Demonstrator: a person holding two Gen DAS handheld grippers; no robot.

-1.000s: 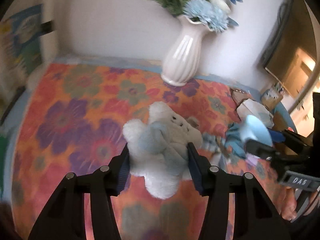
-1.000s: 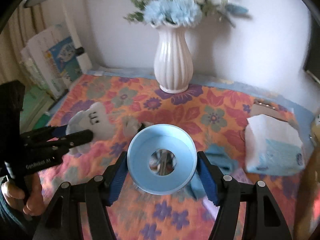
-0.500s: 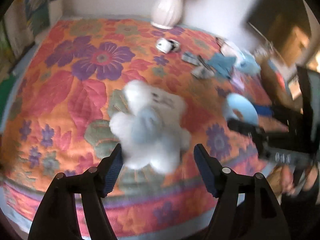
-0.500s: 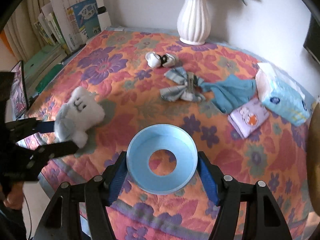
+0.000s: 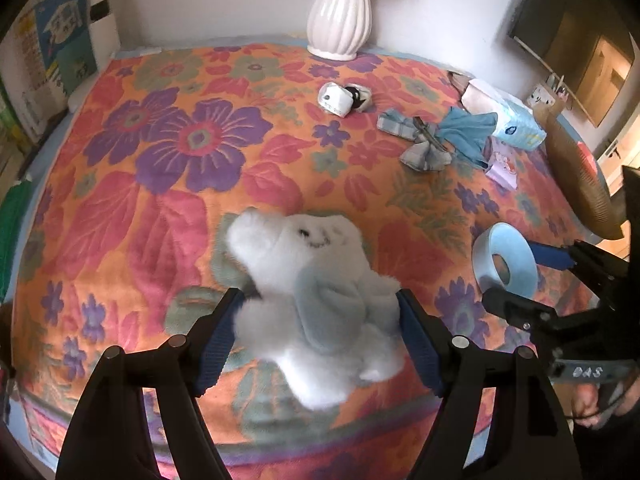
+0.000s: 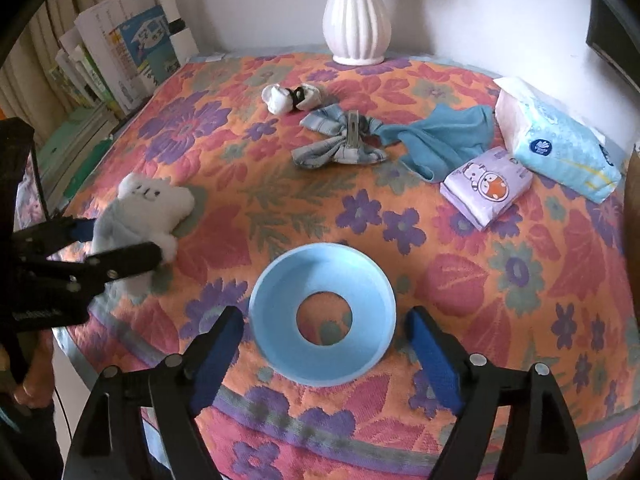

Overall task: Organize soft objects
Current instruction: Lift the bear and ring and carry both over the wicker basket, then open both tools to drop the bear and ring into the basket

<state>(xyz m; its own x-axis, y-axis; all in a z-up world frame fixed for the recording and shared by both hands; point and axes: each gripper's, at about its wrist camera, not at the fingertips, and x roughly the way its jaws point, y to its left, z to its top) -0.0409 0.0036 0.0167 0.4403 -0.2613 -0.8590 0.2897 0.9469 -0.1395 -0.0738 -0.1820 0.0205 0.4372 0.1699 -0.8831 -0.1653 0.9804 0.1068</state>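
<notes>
The left gripper [image 5: 320, 320] brackets a white plush toy [image 5: 316, 300] on the floral cloth [image 5: 160, 168], while at three o'clock the right gripper [image 5: 524, 276] flanks a blue ring [image 5: 504, 260].
</notes>
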